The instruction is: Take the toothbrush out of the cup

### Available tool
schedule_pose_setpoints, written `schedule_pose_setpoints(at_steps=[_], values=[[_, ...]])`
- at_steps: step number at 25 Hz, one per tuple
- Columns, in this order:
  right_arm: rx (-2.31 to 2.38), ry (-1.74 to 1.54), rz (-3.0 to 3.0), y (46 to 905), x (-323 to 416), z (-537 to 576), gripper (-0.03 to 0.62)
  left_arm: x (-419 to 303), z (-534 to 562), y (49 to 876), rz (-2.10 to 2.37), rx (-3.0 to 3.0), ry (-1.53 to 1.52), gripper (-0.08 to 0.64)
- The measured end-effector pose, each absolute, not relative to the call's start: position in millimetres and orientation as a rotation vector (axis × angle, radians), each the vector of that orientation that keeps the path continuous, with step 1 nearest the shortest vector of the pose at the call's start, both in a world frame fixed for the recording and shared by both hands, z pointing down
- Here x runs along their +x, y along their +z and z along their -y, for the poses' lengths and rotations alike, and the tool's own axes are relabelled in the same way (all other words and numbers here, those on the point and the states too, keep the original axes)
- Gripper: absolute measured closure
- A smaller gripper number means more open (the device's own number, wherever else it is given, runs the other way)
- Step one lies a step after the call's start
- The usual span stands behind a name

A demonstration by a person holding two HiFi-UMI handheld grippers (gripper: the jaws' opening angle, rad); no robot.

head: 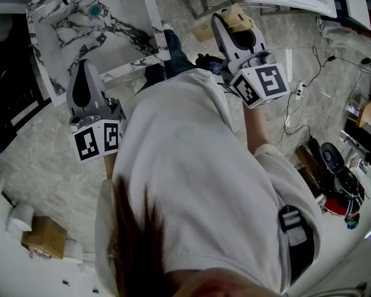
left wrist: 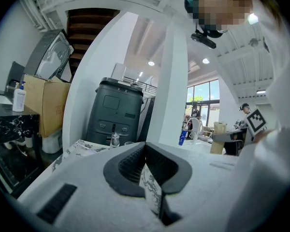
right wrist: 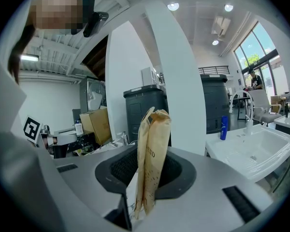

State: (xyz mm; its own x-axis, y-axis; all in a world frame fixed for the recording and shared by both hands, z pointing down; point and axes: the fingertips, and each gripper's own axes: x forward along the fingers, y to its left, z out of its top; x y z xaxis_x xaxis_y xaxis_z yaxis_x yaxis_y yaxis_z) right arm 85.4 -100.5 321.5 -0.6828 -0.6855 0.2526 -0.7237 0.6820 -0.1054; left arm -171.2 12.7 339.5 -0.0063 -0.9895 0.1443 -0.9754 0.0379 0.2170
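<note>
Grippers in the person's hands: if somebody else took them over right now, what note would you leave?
Left gripper: shut, nothing between the jaws.
Right gripper: shut on a tan paper packet, held upright between the jaws.
Job's things: no toothbrush or cup can be made out in any view. The marble table lies ahead, with a small teal thing on it, too small to identify.
Done: nothing visible.
Left: probably put the packet down, find the cup, then lift the toothbrush out.

- I see a marble worktop (head: 111, 23) at the head view's upper left.
- A cardboard box (head: 43, 237) lies at its lower left.
- Tan paper packet (right wrist: 152, 158) upright mid-frame in my right gripper view; white sink (right wrist: 253, 151) lower right.
</note>
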Motion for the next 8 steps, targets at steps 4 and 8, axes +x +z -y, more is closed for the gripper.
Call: schedule_pose_setpoints(at_steps=[4, 8], values=[[1.146, 0.293, 2.699, 321.6, 86.9, 101.4, 0.505, -170.2, -12.0, 339.5, 2.061, 2.014, -0.078, 0.549], [1.143, 0.296, 2.699, 323.2, 87.6, 102.3, 0.505, -168.6, -12.0, 340.5, 2.062, 2.01, -0.079, 0.549]])
